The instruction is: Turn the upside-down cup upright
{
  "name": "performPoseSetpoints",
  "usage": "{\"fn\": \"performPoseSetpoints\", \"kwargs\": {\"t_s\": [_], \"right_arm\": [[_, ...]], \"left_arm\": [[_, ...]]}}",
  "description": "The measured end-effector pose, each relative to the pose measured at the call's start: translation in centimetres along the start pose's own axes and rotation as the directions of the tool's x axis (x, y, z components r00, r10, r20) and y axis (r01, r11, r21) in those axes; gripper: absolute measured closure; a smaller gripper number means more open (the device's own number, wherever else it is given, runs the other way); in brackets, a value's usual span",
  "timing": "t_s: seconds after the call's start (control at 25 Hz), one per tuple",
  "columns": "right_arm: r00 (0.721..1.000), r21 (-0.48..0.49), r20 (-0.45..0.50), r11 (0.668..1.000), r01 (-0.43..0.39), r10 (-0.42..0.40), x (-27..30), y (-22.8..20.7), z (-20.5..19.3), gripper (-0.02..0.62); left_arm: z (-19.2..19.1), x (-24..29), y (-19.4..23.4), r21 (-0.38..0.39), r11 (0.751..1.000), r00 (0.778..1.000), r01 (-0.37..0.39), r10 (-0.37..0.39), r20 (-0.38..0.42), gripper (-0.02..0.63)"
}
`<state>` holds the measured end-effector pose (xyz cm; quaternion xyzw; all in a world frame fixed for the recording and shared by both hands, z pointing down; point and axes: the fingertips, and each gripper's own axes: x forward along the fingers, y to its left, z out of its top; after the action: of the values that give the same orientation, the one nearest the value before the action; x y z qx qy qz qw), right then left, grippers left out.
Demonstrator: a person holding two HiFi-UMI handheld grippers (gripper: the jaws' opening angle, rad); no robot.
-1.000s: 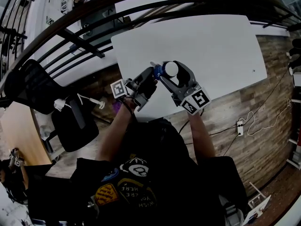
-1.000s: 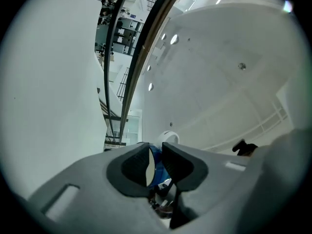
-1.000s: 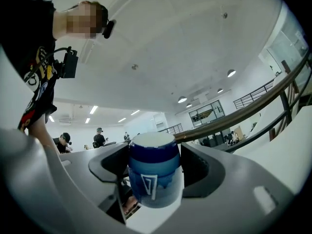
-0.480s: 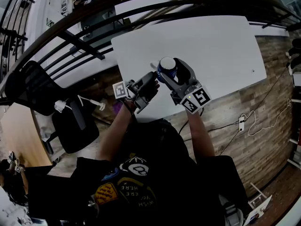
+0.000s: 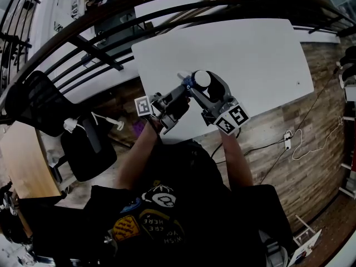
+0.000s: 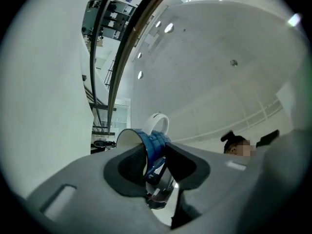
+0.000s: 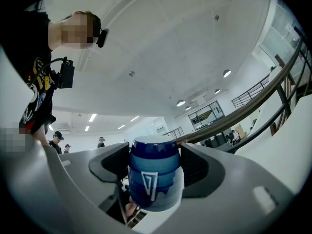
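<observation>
- Blue cup [image 5: 201,80]: held above the white table [image 5: 261,54].
- Right gripper [image 7: 155,155] clamps its body. Left gripper [image 6: 155,152], jaws just closing, pinches its rim wall.
- Risk: opposing grips fight during rotation, so the cup slips and drops.

Left hand-held gripper [image 6: 155,156], jaws just closing, and right one [image 7: 155,161] clamp cup [image 7: 153,179]

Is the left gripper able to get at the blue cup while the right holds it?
Likely yes: the right gripper clamps only the body of the blue cup, leaving its rim free, and the left gripper, jaws just closing, has the wall between them.
</observation>
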<state>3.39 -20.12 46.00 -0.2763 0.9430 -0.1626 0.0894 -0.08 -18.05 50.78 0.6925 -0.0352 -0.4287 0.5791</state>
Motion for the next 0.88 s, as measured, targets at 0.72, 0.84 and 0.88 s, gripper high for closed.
{"fn": "performPoseSetpoints", "kwargs": {"t_s": [0.72,0.84,0.88], "right_arm": [[0.898,-0.263,-0.422,0.932,-0.248,0.120,-1.4,-0.4,-7.8,0.236],[0.861,-0.343,-0.501,0.893,-0.291,0.088,-1.3,-1.1,-9.0,0.236],[0.846,-0.364,-0.528,0.879,-0.308,0.078,-1.3,-1.2,-9.4,0.236]], "left_arm": [[-1.5,-1.3,0.5,0.412,0.895,0.864,-0.173,0.339,-0.372,0.569],[-1.3,-1.8,1.8,0.459,0.861,0.816,-0.219,0.419,-0.398,0.569],[-1.4,-1.9,2.3,0.470,0.853,0.801,-0.229,0.439,-0.406,0.569]]}}
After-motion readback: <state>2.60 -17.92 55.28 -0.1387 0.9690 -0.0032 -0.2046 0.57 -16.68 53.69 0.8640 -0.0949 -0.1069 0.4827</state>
